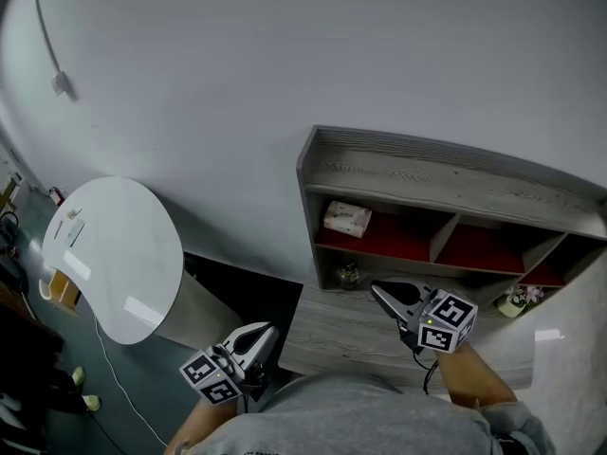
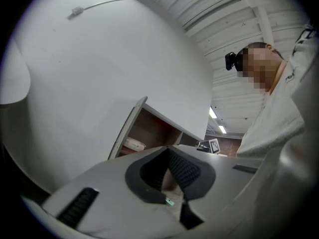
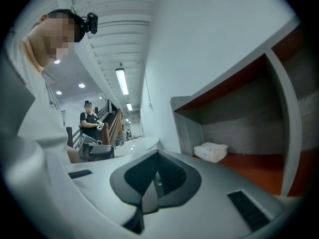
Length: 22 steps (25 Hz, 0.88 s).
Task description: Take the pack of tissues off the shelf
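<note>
My right gripper [image 1: 381, 294] is clenched with nothing in it; in the right gripper view its black pads meet at the tip [image 3: 158, 154]. I hold it low over the grey wooden ledge [image 1: 327, 335] in front of the shelf [image 1: 446, 173], and its nose points toward the shelf. I judge this to be a waiting pose short of the reach. The jaws would have to spread before they could take anything, so the grasp has not begun. My left gripper [image 1: 266, 331] is also closed and empty, with its pads touching at the tip [image 2: 167, 149]. It sits near my body, off the left corner of the ledge, out of the right one's path. I read it as a spare hand for now. The pack of tissues [image 1: 346, 218] lies flat on the red floor of the shelf's left compartment. It is close to the left wall, farther away than the right gripper and a little to its left, and well apart from both grippers. It shows pale and soft-edged in the right gripper view [image 3: 211, 151], with open space on its right side, which looks like the easier side to enter from. Below it a small dark jar [image 1: 348, 275] stands in the lower opening, so a low approach risks clipping that.
</note>
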Each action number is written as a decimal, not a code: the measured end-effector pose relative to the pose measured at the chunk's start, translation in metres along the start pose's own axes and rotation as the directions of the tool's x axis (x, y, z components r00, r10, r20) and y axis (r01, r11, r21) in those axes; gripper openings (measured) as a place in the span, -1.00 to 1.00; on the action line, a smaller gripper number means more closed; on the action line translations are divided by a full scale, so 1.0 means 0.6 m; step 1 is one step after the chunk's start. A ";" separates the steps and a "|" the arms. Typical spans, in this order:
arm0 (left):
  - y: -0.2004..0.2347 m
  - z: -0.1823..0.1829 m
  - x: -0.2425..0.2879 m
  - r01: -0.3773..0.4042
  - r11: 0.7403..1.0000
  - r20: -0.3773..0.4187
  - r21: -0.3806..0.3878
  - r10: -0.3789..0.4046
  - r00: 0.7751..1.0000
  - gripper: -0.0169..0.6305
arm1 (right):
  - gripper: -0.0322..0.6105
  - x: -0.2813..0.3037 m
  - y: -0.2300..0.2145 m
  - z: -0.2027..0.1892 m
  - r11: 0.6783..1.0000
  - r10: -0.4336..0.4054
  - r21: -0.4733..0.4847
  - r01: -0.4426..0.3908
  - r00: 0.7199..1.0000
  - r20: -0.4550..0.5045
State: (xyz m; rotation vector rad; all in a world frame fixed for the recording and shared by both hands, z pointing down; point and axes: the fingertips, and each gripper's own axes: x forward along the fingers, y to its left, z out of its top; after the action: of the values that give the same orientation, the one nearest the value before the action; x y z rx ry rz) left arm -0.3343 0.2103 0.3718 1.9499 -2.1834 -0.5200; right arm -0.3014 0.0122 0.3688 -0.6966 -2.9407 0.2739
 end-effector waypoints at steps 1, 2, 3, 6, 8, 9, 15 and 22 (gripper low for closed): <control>0.005 0.000 0.017 -0.005 1.000 -0.006 0.001 0.005 1.000 -0.92 | -0.86 0.011 -0.018 0.003 1.000 -0.001 -0.025 0.001 1.000 -0.010; 0.010 -0.001 0.032 -0.008 1.000 -0.015 0.001 0.008 1.000 -0.92 | -0.86 0.023 -0.035 0.005 0.999 -0.010 -0.050 0.009 1.000 -0.023; 0.015 -0.002 0.044 -0.009 1.000 -0.024 0.000 0.009 1.000 -0.92 | -0.86 0.035 -0.051 0.006 0.997 -0.027 -0.079 0.024 0.999 -0.039; 0.038 -0.008 0.074 -0.006 1.000 -0.048 -0.007 0.006 0.999 -0.92 | -0.79 0.075 -0.092 0.006 0.980 -0.101 -0.181 0.083 0.990 -0.096; 0.058 -0.010 0.090 0.004 1.000 -0.057 -0.017 -0.005 0.998 -0.92 | -0.62 0.106 -0.114 0.007 0.959 -0.149 -0.261 0.110 0.980 -0.133; 0.068 -0.011 0.097 0.014 1.000 -0.062 -0.022 -0.015 0.998 -0.92 | -0.52 0.123 -0.123 0.008 0.946 -0.173 -0.302 0.120 0.973 -0.153; 0.124 -0.007 0.119 0.111 0.993 -0.099 -0.027 -0.113 0.989 -0.92 | -0.21 0.235 -0.187 -0.029 0.809 -0.369 -0.576 0.118 0.865 -0.341; 0.180 -0.001 0.118 0.207 0.977 -0.137 -0.044 -0.211 0.968 -0.92 | -0.33 0.266 -0.252 -0.091 0.723 -0.527 -0.688 0.055 0.688 -0.499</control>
State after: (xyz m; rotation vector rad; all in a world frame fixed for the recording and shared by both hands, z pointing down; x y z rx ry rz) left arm -0.4435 0.1498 0.4044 2.1440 -1.8871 -0.4260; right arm -0.5011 -0.0404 0.4622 -0.2146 -2.2985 -0.8729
